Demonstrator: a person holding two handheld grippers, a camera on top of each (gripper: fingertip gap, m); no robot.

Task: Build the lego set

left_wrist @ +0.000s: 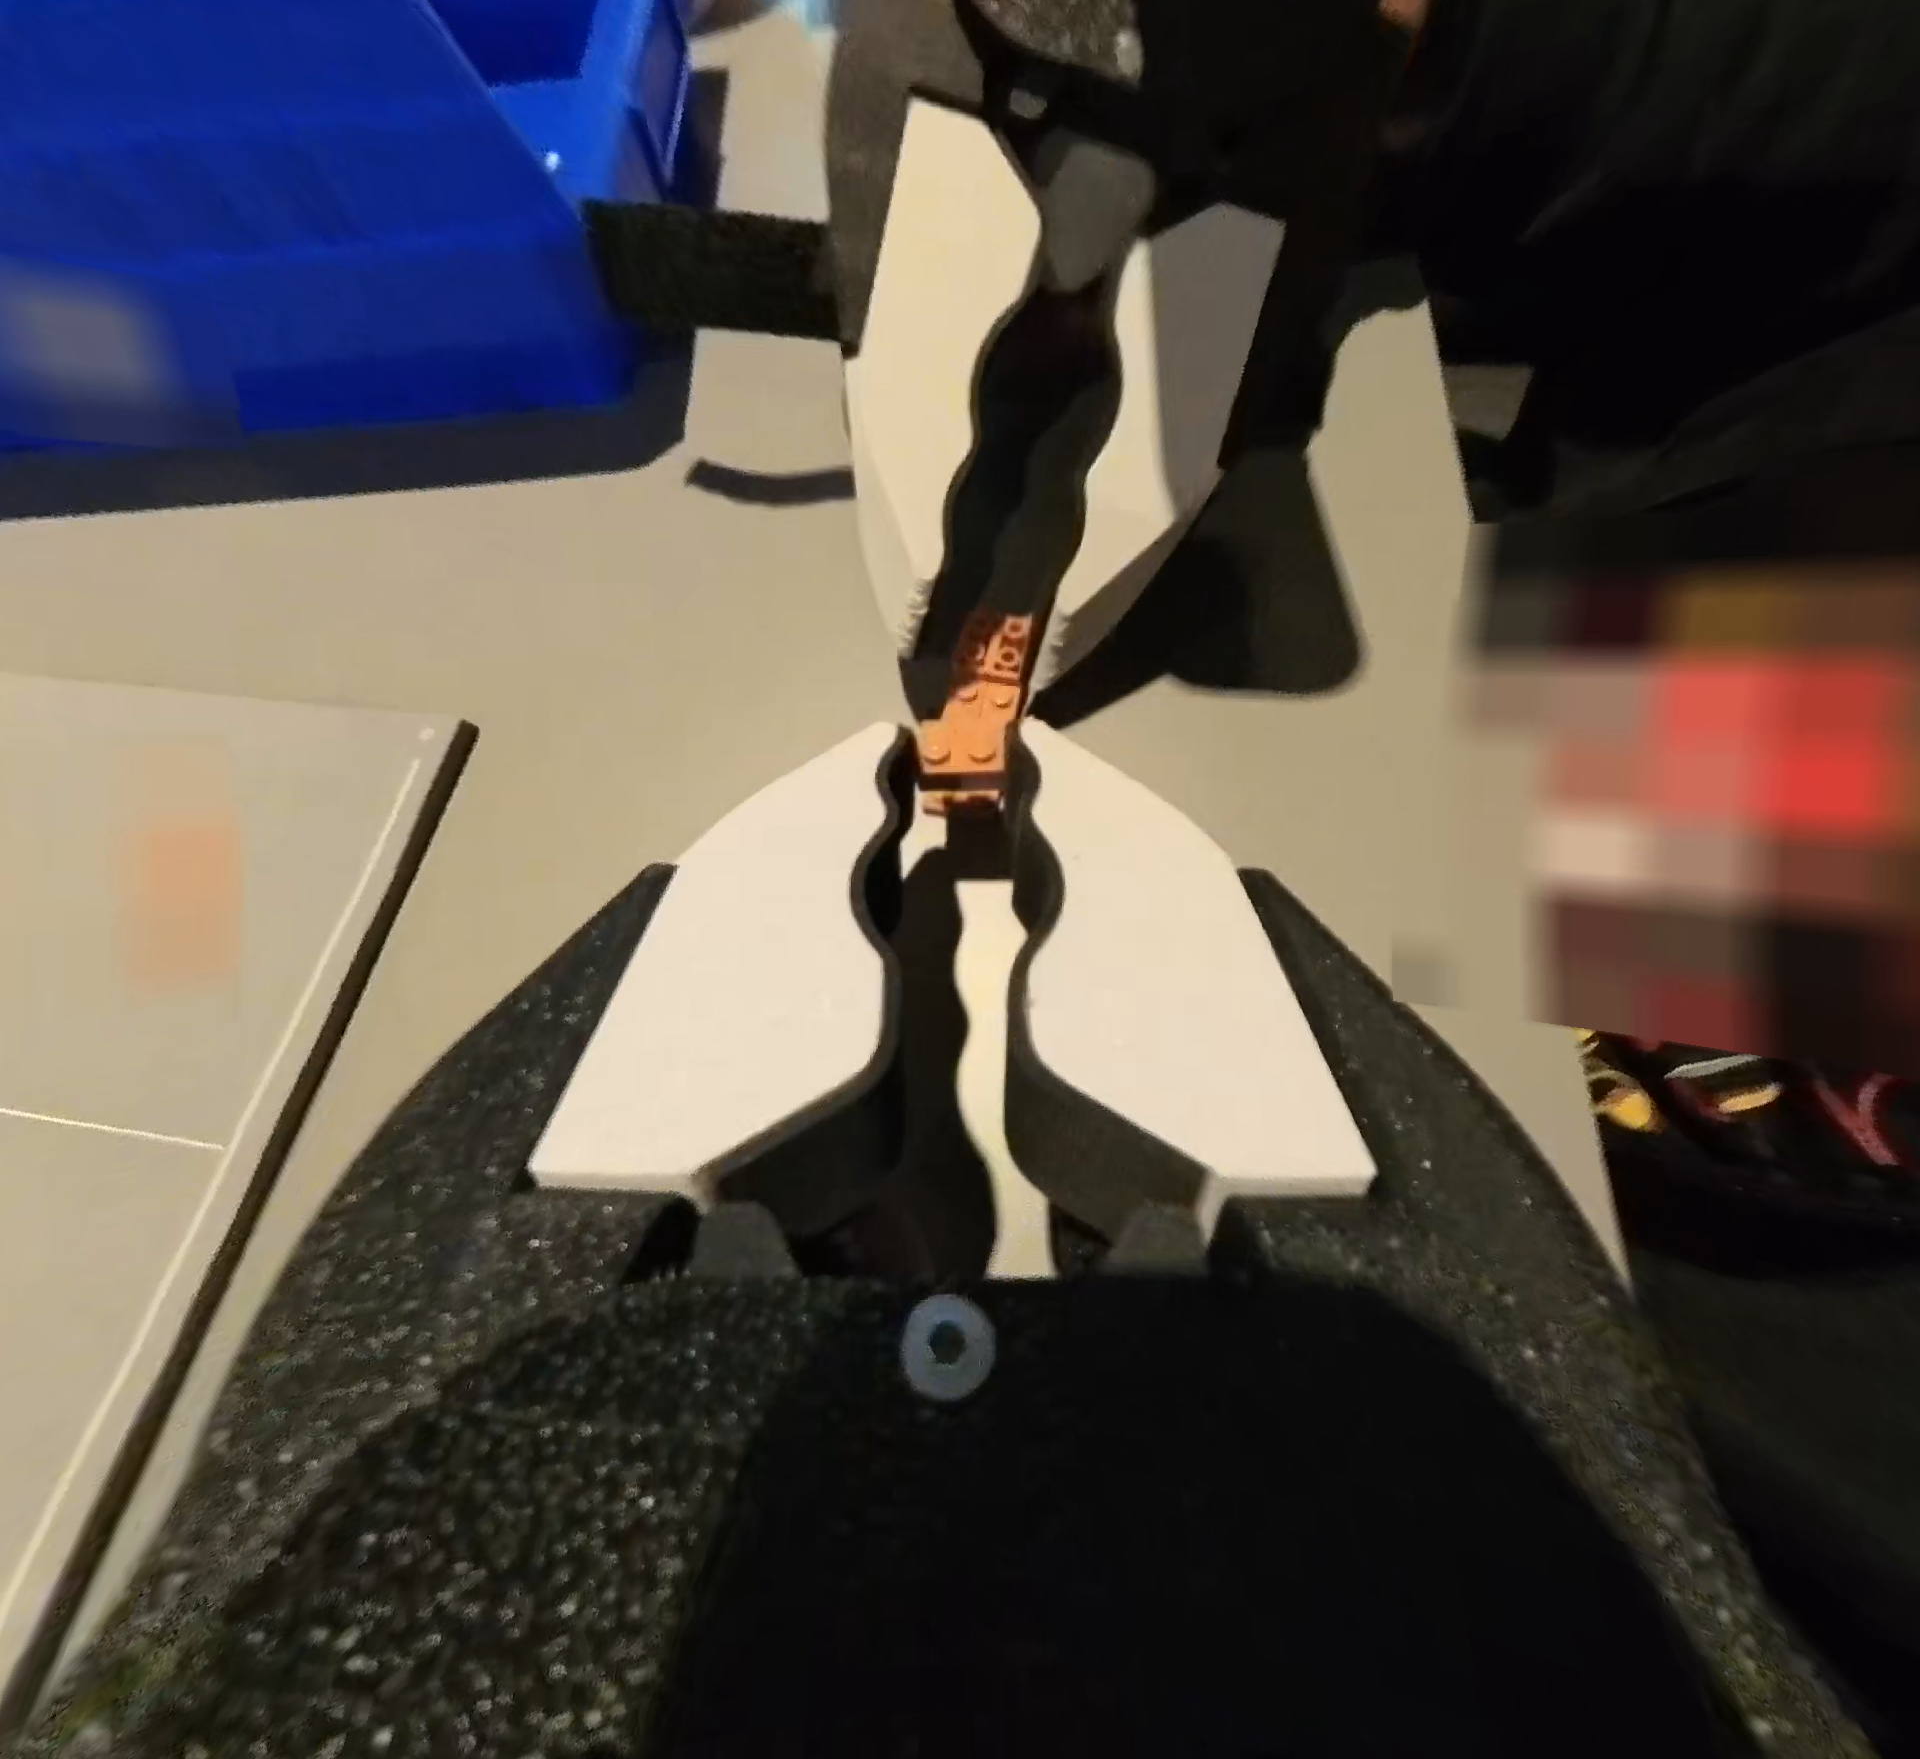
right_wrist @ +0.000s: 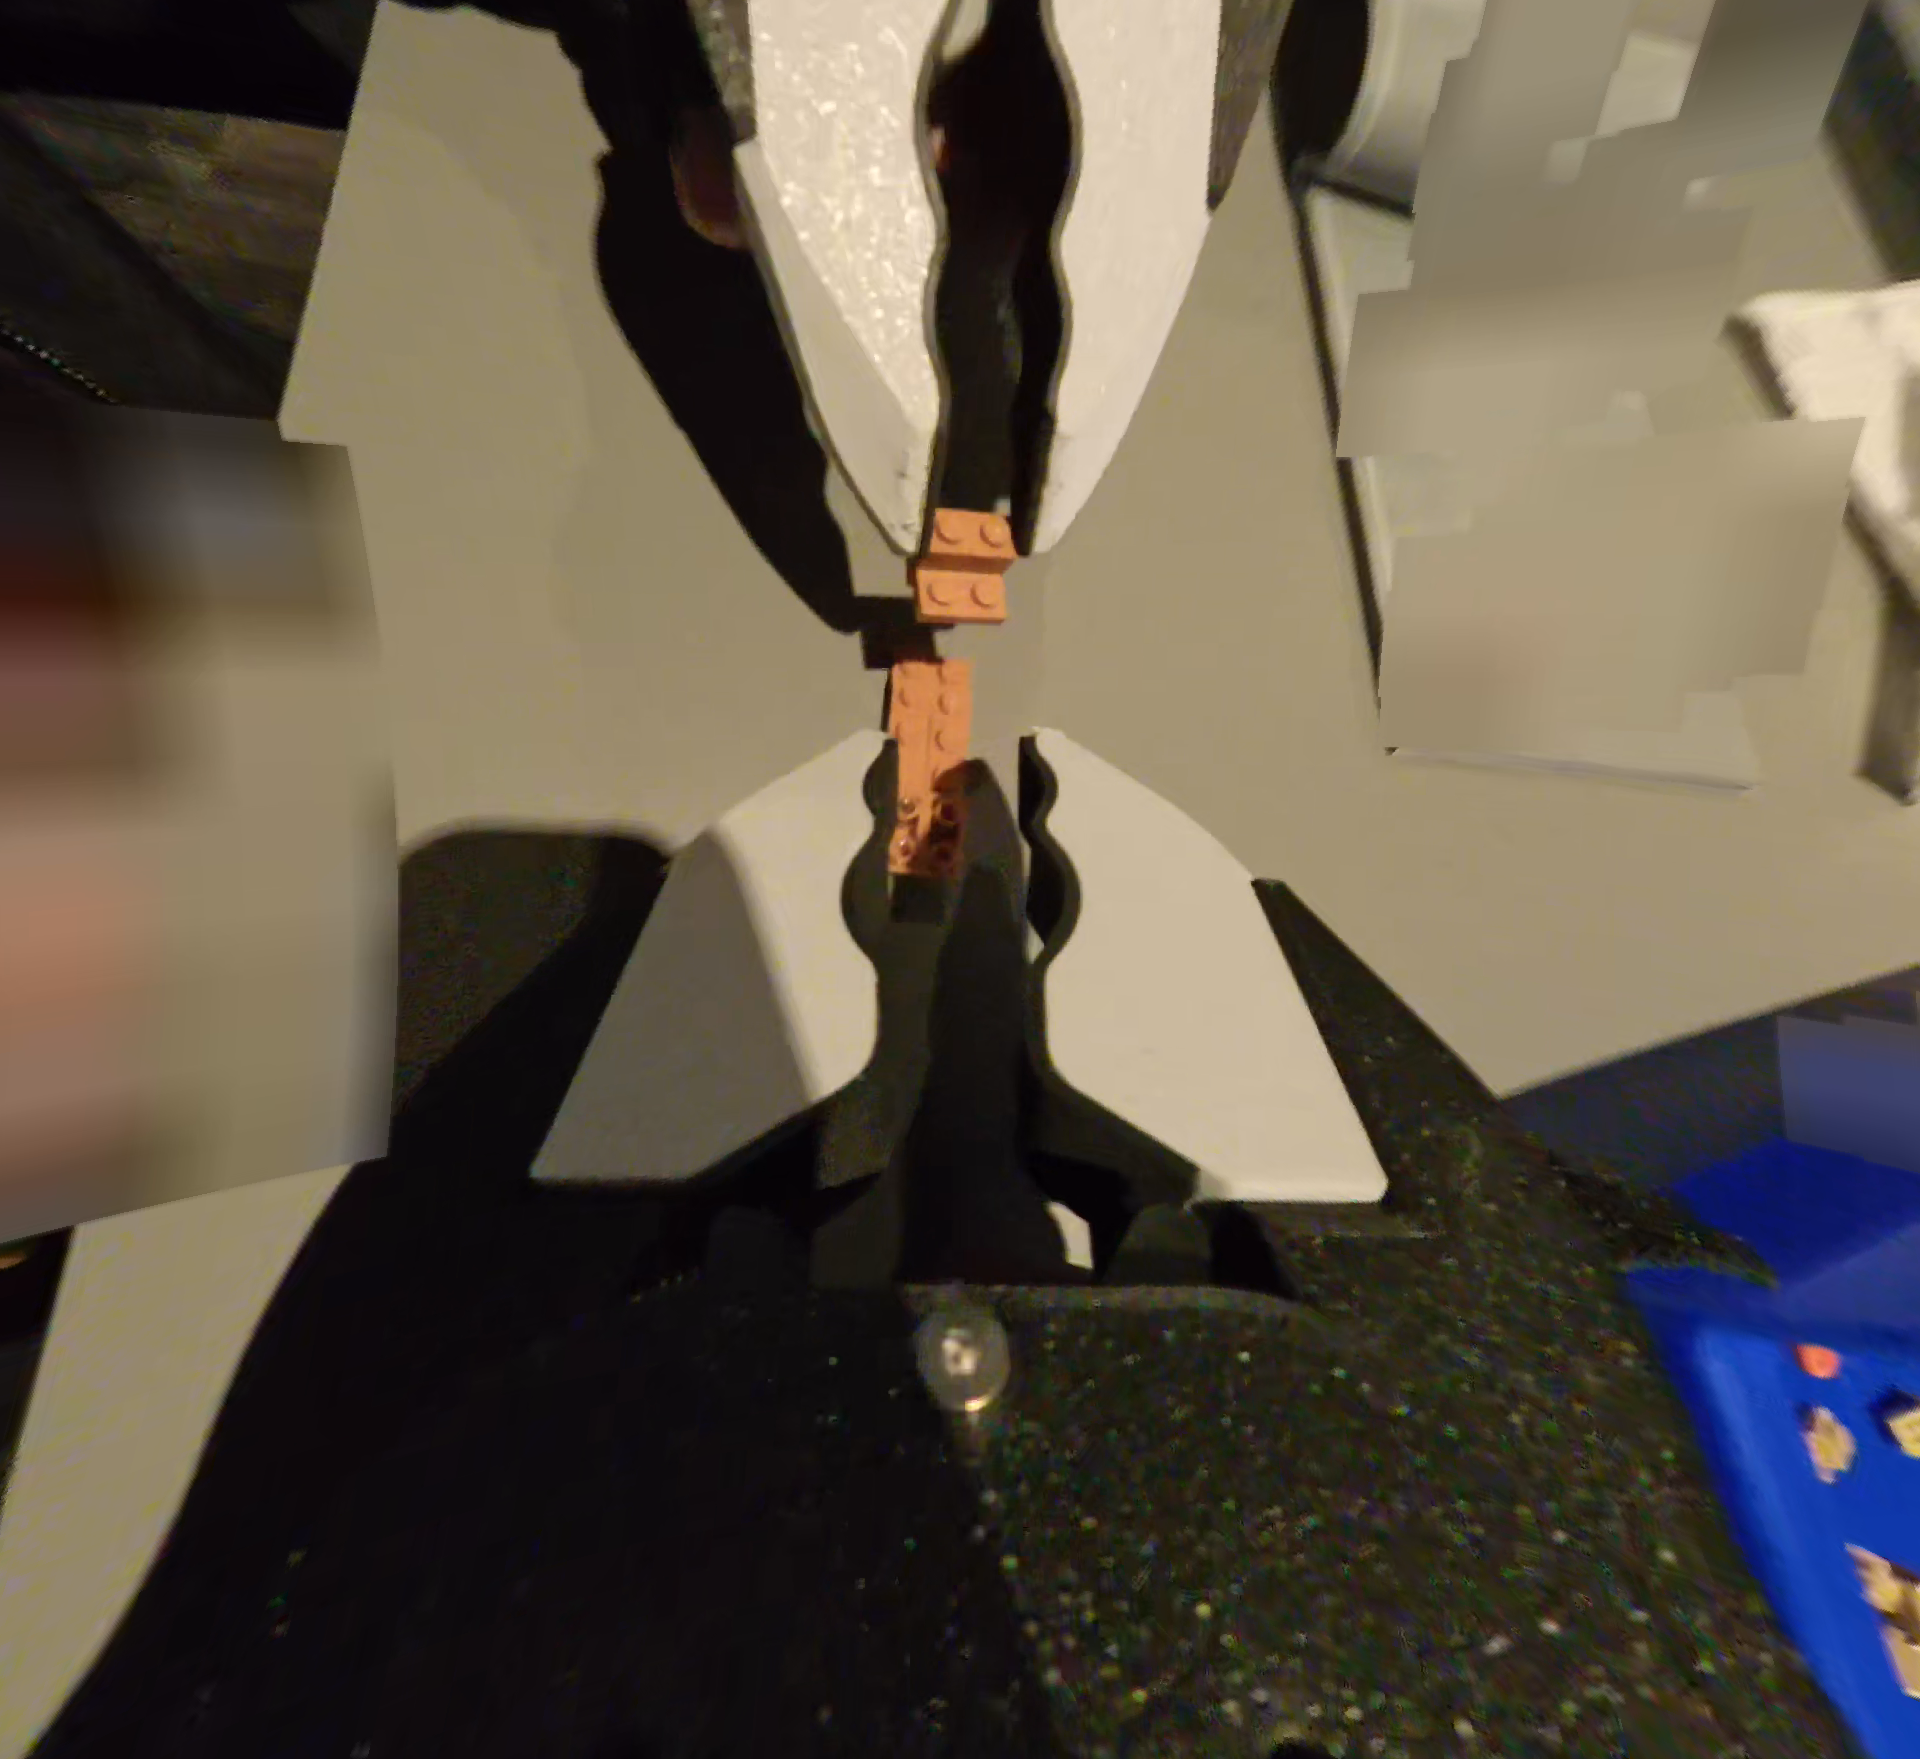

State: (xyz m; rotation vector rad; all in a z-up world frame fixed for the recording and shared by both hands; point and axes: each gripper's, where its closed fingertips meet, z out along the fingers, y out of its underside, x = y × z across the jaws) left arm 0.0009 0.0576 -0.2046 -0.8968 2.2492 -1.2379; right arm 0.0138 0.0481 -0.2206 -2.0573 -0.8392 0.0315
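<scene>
Holding a small orange lego piece (left_wrist: 961, 764) tight at its tips, the left claw (left_wrist: 961, 774) hangs above the grey counter (left_wrist: 416, 587). The right claw (right_wrist: 940, 774) faces it and has a long orange lego piece (right_wrist: 928, 733), but its jaws look a bit apart, so I cannot tell how firm that grip is. The two pieces are very near, maybe touching. If the bumps do not line up, a push could twist one piece loose and drop it.
</scene>
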